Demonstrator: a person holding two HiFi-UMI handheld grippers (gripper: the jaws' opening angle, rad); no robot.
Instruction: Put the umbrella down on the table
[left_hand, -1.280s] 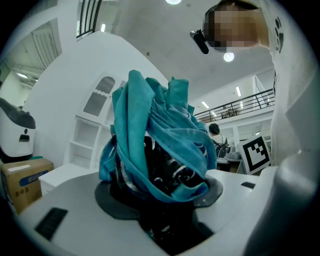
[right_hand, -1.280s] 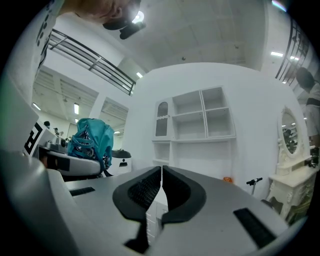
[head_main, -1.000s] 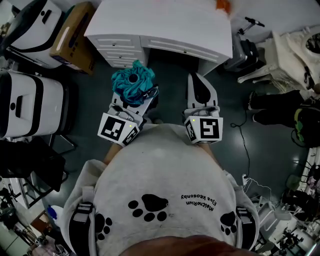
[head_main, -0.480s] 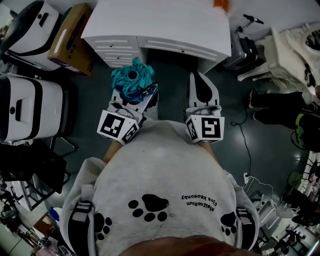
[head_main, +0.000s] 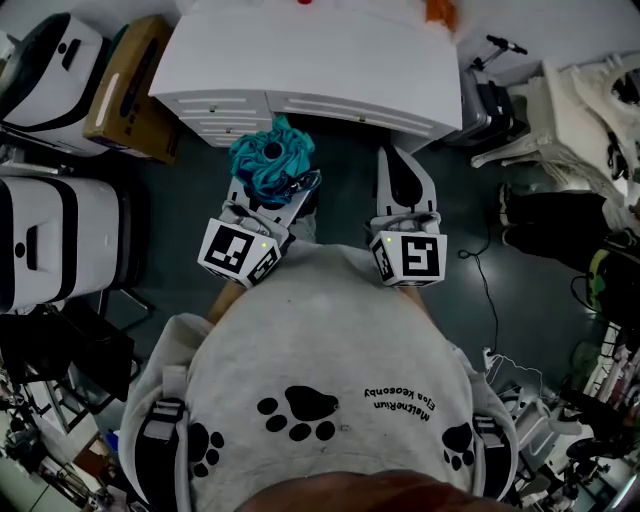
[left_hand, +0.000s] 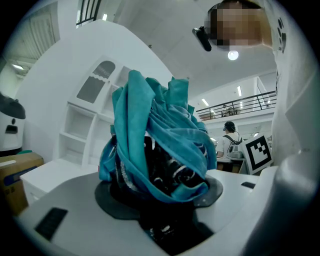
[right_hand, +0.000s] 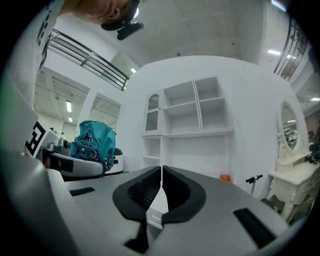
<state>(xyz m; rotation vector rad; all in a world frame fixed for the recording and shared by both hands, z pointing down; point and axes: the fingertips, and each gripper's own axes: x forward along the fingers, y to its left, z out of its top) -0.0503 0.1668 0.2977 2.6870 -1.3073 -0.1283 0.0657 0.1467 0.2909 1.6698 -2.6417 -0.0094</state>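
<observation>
Faced white table (head_main: 300, 55) at top of head view, its drawers (head_main: 225, 105) shut. Noted cardboard box (head_main: 130, 85) left of table, contents not visible. Held folded teal umbrella (head_main: 272, 162) above dark floor (head_main: 480, 300), just short of table front, not on it. Gripped umbrella with left gripper (head_main: 268, 190), jaws clamped round bunched cloth, bundle sticking up past them. Had right gripper (right_hand: 161, 186) level beside left one, jaws pressed together, nothing between. Spotted small orange thing (head_main: 440, 10) on tabletop near right end.
</observation>
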